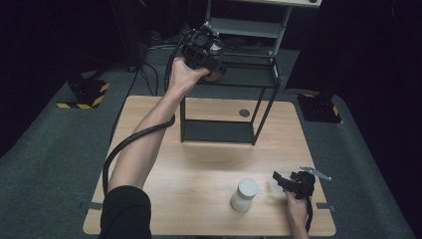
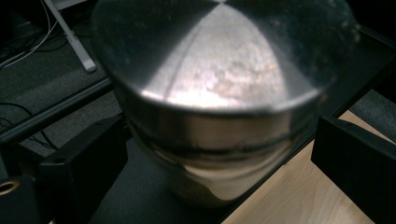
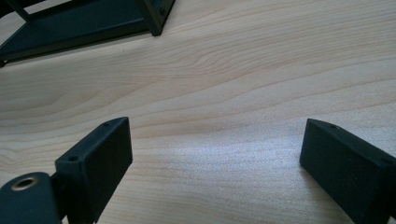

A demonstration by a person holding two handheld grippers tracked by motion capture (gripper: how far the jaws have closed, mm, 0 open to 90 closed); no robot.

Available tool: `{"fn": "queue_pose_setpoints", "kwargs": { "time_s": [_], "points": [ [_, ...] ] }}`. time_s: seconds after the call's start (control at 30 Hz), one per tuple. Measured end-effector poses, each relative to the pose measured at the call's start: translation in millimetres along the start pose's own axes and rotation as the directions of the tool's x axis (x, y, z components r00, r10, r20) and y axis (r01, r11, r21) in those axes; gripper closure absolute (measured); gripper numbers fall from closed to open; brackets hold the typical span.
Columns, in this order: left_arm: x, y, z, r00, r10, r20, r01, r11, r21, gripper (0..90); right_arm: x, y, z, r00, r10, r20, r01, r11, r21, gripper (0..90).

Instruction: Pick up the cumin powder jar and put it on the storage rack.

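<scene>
steel cup point(image 2: 219, 98) sits on the black rack's point(image 1: 259, 74) upper shelf between the released left tongs point(image 2: 219, 154), likely rigid, light, slick polished wall, best pinched mid-body; right tongs point(image 3: 215, 158) spread empty over the desk point(image 3: 233, 70) below the rack.

steel cup point(image 2: 219, 116): silver | rack point(image 1: 219, 130): black | table point(image 1: 199, 169): light wood

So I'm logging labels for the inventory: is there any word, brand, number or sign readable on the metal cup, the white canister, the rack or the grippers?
None can be read.
metal cup: bare shiny metal, no print visible.
white canister: plain, no label seen from the high view.
black rack: no marking.
left gripper and right gripper: any marking is too small to tell.
</scene>
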State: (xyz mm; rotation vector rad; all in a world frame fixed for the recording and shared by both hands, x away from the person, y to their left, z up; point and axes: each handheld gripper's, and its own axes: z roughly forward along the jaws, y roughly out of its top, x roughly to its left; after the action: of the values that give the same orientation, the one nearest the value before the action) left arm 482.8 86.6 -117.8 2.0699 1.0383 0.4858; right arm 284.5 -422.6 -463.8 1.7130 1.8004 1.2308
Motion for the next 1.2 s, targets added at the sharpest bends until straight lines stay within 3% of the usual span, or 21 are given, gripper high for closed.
{"fn": "queue_pose_setpoints", "kwargs": {
  "time_s": [0.43,0.63,0.87,1.2],
  "points": [
    [-0.5,-41.7,-26.8,0.9999,0.008,-0.009,-0.009,0.9989,-0.045,1.1,-1.0,2.2,0.9,1.0,-0.001,-0.006,0.001,1.0,0.012,8.4],
    [-3.3,-59.5,-38.4,0.9996,0.025,0.01,-0.024,0.9977,-0.063,1.1,-0.8,1.7,0.7,1.0,0.0,-0.002,0.0,1.0,0.009,8.5],
    [-12.1,-89.0,-41.5,0.9981,0.048,0.038,-0.045,0.9972,-0.06,0.9,-2.0,3.0,1.6,1.0,0.0,-0.01,0.001,1.0,0.017,8.7],
    [-16.0,-136.8,-38.3,0.9983,0.024,0.052,-0.022,0.999,-0.039,0.6,-2.0,3.2,1.6,0.9999,0.001,-0.01,-0.001,1.0,0.018,9.0]
  ]
}}
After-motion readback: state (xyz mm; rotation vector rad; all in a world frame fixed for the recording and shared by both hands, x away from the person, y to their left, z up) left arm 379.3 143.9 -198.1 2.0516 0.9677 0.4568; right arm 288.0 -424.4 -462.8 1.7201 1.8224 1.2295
